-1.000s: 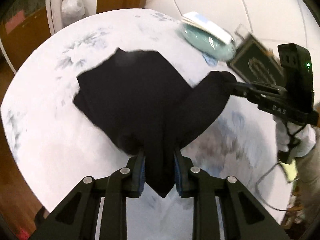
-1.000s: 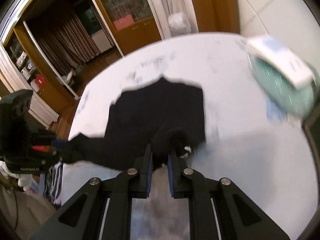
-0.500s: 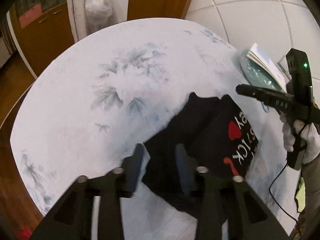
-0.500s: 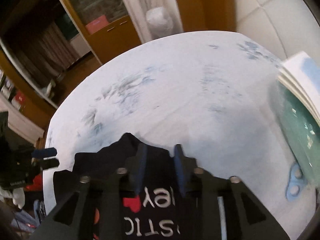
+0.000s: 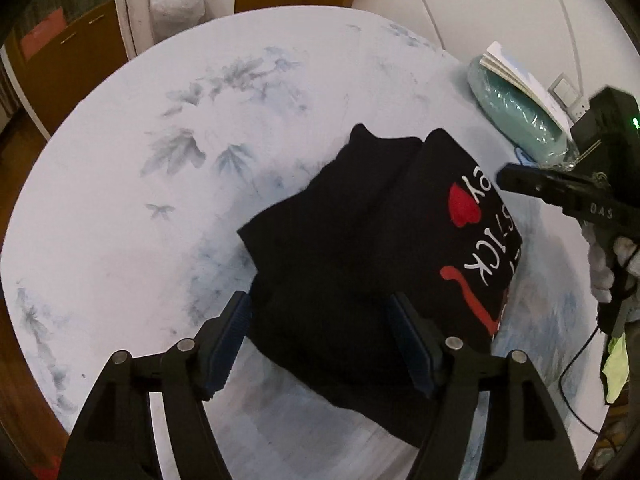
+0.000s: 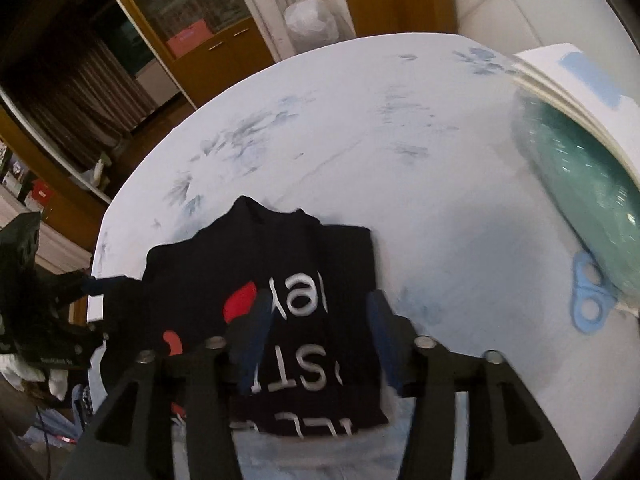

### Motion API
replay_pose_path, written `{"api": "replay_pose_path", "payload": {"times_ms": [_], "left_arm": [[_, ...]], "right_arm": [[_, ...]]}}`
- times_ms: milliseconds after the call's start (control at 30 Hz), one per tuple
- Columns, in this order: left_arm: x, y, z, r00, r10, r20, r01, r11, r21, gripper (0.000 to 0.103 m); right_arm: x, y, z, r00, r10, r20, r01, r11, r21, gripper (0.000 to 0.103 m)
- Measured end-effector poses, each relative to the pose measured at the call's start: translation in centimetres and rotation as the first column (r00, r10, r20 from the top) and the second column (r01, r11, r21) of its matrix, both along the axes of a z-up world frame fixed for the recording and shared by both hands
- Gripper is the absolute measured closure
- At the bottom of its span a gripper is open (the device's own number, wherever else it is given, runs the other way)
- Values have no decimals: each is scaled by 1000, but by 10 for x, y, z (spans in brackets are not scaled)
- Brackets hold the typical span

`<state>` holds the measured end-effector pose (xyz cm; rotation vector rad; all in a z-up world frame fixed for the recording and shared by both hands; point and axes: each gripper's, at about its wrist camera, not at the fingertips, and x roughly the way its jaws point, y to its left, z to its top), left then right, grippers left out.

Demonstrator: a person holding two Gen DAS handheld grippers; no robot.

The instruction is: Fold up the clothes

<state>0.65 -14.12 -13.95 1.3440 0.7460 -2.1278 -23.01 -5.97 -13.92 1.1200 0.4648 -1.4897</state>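
Folded black shirt lies on the counter directly beneath both claws, left claw and right claw each opening wide astride it, pads off the cloth, its long axis running between them.

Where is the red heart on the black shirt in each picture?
Left wrist view: red heart right of centre, on the black shirt.
Right wrist view: heart lower left, beside the gripper's left finger.
Shared landmark: teal plastic-wrapped bundle under white papers.
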Motion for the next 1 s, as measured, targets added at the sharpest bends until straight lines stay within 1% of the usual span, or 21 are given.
{"api": "replay_pose_path", "payload": {"times_ms": [100, 133, 167, 200, 233, 267, 333, 400, 433, 467, 500, 533, 567, 600, 633, 667, 733, 800, 900, 967, 1000], "left_arm": [[-4, 1, -1, 1000, -27, -15, 27, 1000, -11, 34], [-5, 1, -1, 999, -37, -20, 37, 999, -16, 54], [-7, 1, -2, 999, -47, -25, 46, 999, -21, 84], [-8, 1, -1, 998, -57, -33, 56, 998, -19, 87], [-8, 1, 3, 997, -66, -42, 65, 997, -30, 87], [-9, 1, 10, 996, -75, -51, 72, 996, -51, 88], [-12, 0, 24, 994, -87, -71, 80, 992, -98, 88], [-14, -5, 41, 991, -89, -96, 74, 985, -154, 88], [-17, -10, 47, 991, -89, -102, 70, 981, -179, 88], [-21, -16, 47, 992, -84, -93, 65, 980, -187, 87], [-26, -23, 44, 994, -76, -77, 60, 981, -186, 83], [-30, -31, 35, 998, -57, -42, 48, 983, -178, 76], [-34, -39, 22, 1000, -31, 4, 31, 986, -164, 64], [-37, -48, 9, 999, -6, 51, 13, 988, -151, 59], [-36, -53, 0, 997, 10, 74, -1, 992, -129, 57], [-31, -54, -2, 997, 18, 69, -11, 994, -107, 56], [-17, -49, 11, 999, 35, 39, -30, 992, -122, 52], [-6, -40, 28, 999, 38, 2, -38, 990, -139, 50], [4, -17, 56, 997, 32, -74, -43, 987, -153, 49], [0, 5, 63, 993, -8, -114, -10, 988, -154, 49], [-3, 14, 64, 993, -23, -119, 4, 988, -154, 49]], "right_arm": [[1, -17, -10, 1000, 16, 10, -16, 1000, 9, 44], [1, -21, -14, 1000, 18, 17, -18, 1000, 14, 45], [2, -25, -18, 999, 24, 24, -25, 999, 26, 64], [4, -28, -22, 999, 32, 27, -34, 998, 46, 81], [7, -30, -24, 999, 35, 22, -37, 998, 57, 94], [9, -28, -21, 999, 35, 6, -35, 998, 46, 95], [11, -17, -2, 999, 22, -37, -23, 999, -31, 95], [4, -5, 18, 1000, -17, -25, 14, 992, -125, 95], [0, -2, 25, 999, -30, -18, 27, 987, -156, 95], [-3, -3, 28, 999, -40, -14, 37, 985, -172, 95], [-7, -8, 25, 999, -49, -7, 47, 985, -165, 95], [-10, -17, 15, 998, -61, 0, 60, 989, -132, 92], [-12, -24, 5, 997, -75, 2, 75, 993, -96, 85], [-14, -30, -6, 996, -92, -5, 92, 994, -57, 83], [-15, -34, -16, 995, -103, -3, 103, 994, -25, 82], [-17, -34, -21, 993, -116, 3, 116, 993, -10, 81], [-19, -21, -17, 989, -148, 10, 148, 988, -32, 80], [-14, 0, 2, 988, -155, -12, 153, 984, -89, 75], [0, 29, 26, 992, -120, -35, 114, 982, -148, 75], [10, 36, 28, 996, -86, -25, 82, 987, -141, 80], [16, 37, 26, 997, -68, -22, 65, 989, -132, 81]]}}
